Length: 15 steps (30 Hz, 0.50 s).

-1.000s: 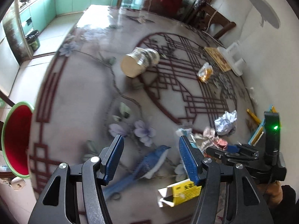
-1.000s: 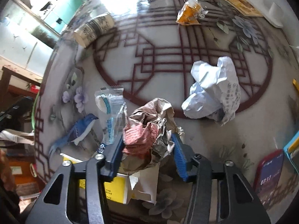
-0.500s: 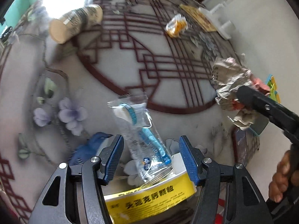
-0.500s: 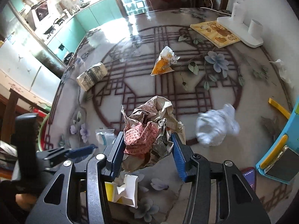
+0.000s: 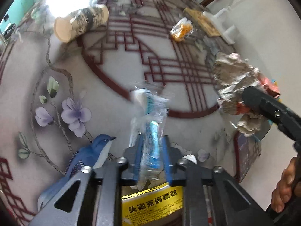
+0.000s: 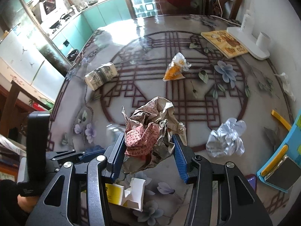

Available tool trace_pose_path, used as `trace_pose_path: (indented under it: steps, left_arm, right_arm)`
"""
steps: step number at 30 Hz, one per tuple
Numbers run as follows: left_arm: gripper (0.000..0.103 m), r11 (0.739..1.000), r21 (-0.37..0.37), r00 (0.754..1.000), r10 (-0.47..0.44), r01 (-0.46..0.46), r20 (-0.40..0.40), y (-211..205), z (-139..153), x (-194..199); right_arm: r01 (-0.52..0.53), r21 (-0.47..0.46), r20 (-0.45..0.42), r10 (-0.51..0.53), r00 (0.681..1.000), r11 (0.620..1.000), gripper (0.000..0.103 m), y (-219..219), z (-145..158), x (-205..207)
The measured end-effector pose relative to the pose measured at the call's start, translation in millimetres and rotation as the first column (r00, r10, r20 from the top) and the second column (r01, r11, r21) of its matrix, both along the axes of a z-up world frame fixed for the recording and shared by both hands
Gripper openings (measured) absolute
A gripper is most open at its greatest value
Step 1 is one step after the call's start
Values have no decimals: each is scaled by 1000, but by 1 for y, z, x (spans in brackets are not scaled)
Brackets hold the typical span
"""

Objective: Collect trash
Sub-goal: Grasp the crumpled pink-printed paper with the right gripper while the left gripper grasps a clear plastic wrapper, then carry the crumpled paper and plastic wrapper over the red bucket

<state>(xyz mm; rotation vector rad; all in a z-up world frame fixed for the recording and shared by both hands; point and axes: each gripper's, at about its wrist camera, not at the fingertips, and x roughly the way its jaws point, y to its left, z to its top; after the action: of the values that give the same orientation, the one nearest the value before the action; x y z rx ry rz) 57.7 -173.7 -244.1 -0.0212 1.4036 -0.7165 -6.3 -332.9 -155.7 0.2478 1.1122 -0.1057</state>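
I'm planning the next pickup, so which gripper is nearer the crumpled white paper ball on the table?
Right. The right gripper, shut on a brown paper wad, sits just beside the white paper ball. The left gripper, closed on a clear wrapper, is farther off, beyond the right one.

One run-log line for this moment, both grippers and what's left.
left gripper: just closed on clear toothbrush packet | right gripper: holding crumpled paper wad | still on table: paper cup, orange wrapper, white paper ball
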Motion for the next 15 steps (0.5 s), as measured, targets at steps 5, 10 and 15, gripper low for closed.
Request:
trace_pose_path:
  steps: [5,10,15]
  left_arm:
    - [10,999,-39,995,32,-28,93,14,32,3]
    - [8,997,-49,988,58,-52,142,31,48,8]
    - [5,998,-58,989,43,-35,144,38,53,8]
  right_arm:
    - [-16,-12,24,17,1000,1000,47,10,7,4]
    - [-25,-17,33,25,999,1000,47,17,9,7]
    - [-18,-25,35,19,999,1000,47,18,11,7]
